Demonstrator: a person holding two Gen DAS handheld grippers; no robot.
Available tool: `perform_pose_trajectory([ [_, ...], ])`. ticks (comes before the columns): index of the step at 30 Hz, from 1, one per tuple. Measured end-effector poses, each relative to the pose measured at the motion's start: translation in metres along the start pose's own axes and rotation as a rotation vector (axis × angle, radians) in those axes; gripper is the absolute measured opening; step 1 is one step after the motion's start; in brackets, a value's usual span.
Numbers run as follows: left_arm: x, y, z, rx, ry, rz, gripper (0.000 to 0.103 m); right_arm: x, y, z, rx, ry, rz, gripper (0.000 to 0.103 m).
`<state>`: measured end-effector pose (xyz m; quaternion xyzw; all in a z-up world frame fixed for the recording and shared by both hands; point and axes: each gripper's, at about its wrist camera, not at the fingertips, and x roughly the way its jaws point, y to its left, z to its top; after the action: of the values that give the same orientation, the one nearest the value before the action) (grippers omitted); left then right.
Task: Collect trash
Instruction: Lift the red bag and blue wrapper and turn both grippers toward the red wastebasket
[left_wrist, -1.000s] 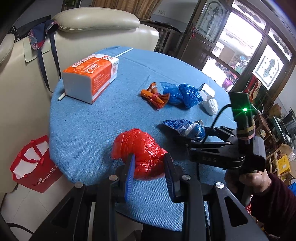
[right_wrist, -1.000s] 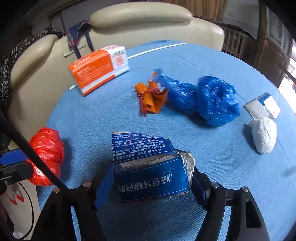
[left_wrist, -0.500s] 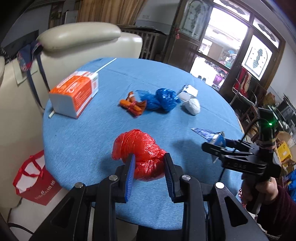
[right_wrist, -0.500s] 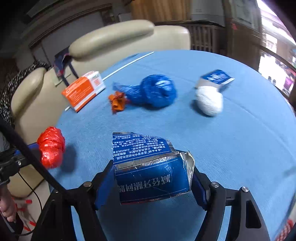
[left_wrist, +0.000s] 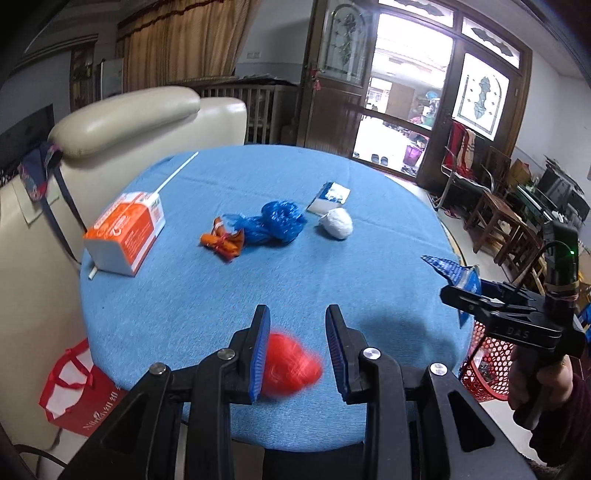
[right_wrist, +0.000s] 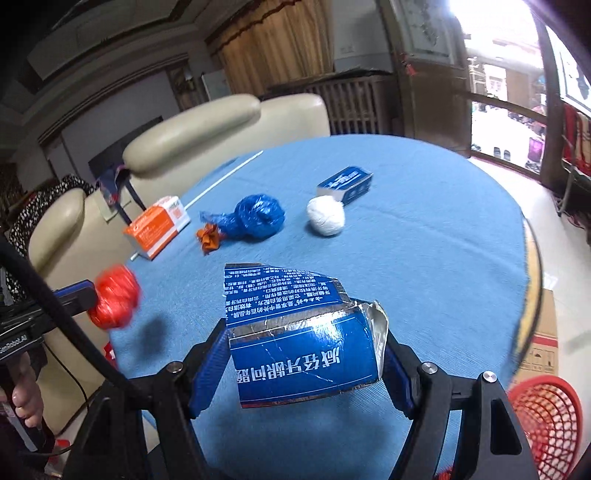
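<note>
My left gripper (left_wrist: 297, 350) stands open near the table's front edge. A crumpled red plastic bag (left_wrist: 290, 369) shows blurred between its fingers, touching only the left pad; it also shows in the right wrist view (right_wrist: 114, 301). My right gripper (right_wrist: 304, 365) is shut on a torn blue carton (right_wrist: 303, 354), held above the table's right side; the carton also shows in the left wrist view (left_wrist: 458, 275). A blue bag (left_wrist: 275, 223), an orange wrapper (left_wrist: 223, 242), a white wad (left_wrist: 336, 223) and a small blue box (left_wrist: 328, 195) lie mid-table.
The round table (left_wrist: 207, 295) has a blue cloth. An orange and white box (left_wrist: 125, 232) and a white rod (left_wrist: 177, 173) lie at its left. A red mesh basket (right_wrist: 546, 421) stands on the floor at the right. A cream sofa (left_wrist: 122, 118) is behind; a red shopping bag (left_wrist: 79, 398) sits lower left.
Both grippers rose and pulled back from the table. The left gripper's fingers have opened wider, and the red bag has slipped lower between them and looks blurred. The right gripper keeps the blue carton.
</note>
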<state>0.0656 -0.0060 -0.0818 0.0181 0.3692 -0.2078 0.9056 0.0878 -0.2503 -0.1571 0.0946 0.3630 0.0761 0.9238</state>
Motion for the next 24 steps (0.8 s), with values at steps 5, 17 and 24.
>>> perform_pose_trajectory([
  [5, -0.002, -0.009, 0.001, 0.046, -0.025, 0.019, 0.032, -0.028, -0.006, -0.003, 0.009, -0.046, -0.014, 0.077],
  [17, 0.035, 0.002, -0.029, 0.024, 0.08, -0.053, 0.082, -0.035, -0.028, -0.02, 0.072, -0.037, -0.041, 0.077],
  [24, 0.072, 0.004, -0.045, 0.005, 0.187, -0.042, 0.082, -0.038, -0.033, -0.029, 0.078, -0.038, -0.054, 0.077],
])
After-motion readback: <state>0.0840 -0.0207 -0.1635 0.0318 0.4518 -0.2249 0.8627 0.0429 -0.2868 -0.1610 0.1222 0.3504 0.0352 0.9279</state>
